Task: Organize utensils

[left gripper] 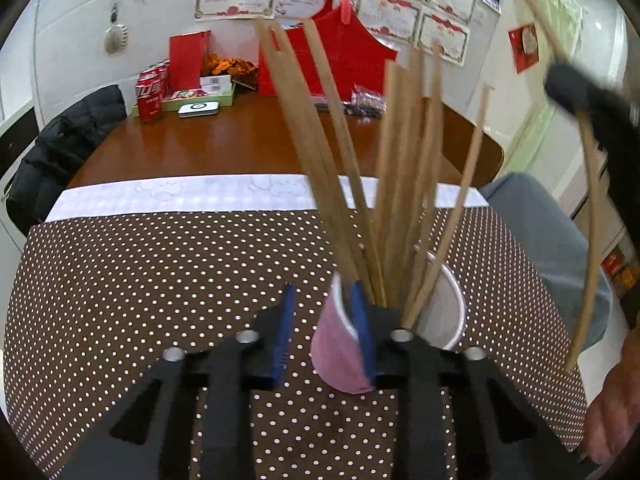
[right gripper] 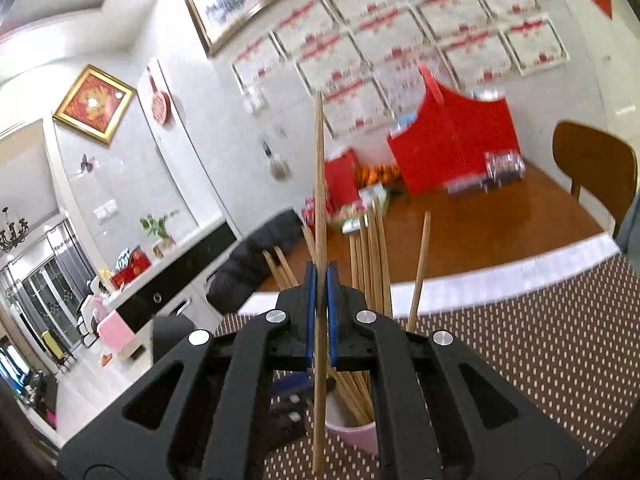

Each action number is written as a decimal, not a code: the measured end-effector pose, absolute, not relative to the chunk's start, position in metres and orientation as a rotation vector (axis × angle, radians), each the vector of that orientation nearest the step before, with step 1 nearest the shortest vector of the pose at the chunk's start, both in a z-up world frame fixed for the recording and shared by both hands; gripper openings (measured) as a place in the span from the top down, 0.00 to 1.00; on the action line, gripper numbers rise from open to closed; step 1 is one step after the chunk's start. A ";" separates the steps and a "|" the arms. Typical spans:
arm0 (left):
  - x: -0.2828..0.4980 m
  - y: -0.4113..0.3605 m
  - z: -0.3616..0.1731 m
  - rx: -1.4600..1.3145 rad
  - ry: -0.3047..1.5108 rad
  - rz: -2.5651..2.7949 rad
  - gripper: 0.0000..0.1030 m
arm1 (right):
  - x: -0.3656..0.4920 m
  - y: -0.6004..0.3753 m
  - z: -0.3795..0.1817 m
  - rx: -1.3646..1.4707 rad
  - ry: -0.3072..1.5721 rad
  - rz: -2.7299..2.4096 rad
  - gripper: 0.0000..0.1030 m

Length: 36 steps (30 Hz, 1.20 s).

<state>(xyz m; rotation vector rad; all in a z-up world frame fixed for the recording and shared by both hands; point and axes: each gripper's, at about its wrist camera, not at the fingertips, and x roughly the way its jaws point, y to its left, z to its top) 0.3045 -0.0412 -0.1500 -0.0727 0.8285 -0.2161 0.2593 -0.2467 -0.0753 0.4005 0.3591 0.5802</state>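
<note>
A: What was the left gripper (left gripper: 325,322) doing?

B: It reached down over the dotted tablecloth (left gripper: 160,280) toward the pink paper cup (left gripper: 340,356). One blue pad sat inside the cup against the rim and the other stood outside with a gap to the wall, so the wall lay between the jaws, but they did not look pressed on it. I counted them as apart, not gripping.

A: And the cup itself?

B: It stood on the tablecloth near the close edge of the table, just in front of that gripper, holding a bundle of chopsticks (left gripper: 360,184) that fanned out upward.

A: The right gripper (right gripper: 321,312)?

B: Clenched on a single chopstick (right gripper: 319,184). The stick ran between the blue pads, sticking up past them and trailing down below. In the left wrist view the same stick hung at the right side of the cup, well apart from it, with the person's hand (left gripper: 612,412) below.

A: What lay further back?

B: Bare brown tabletop (left gripper: 224,144), red bags (left gripper: 344,56) and soda cans (left gripper: 150,96) by the wall.
</note>
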 end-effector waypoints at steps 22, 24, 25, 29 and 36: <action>0.302 -0.046 -0.151 -0.105 0.825 -0.215 0.92 | 0.272 -0.231 -0.114 0.326 0.135 0.490 0.95; 0.302 -0.047 -0.152 -0.105 0.824 -0.216 0.92 | 0.272 -0.228 -0.121 0.321 0.138 0.488 0.95; 0.302 -0.047 -0.152 -0.104 0.823 -0.217 0.92 | 0.272 -0.227 -0.124 0.321 0.139 0.485 0.95; 0.306 -0.044 -0.153 -0.107 0.823 -0.222 0.92 | 0.272 -0.224 -0.128 0.314 0.150 0.491 0.94; 0.306 -0.043 -0.155 -0.109 0.818 -0.225 0.92 | 0.272 -0.224 -0.131 0.312 0.185 0.500 0.92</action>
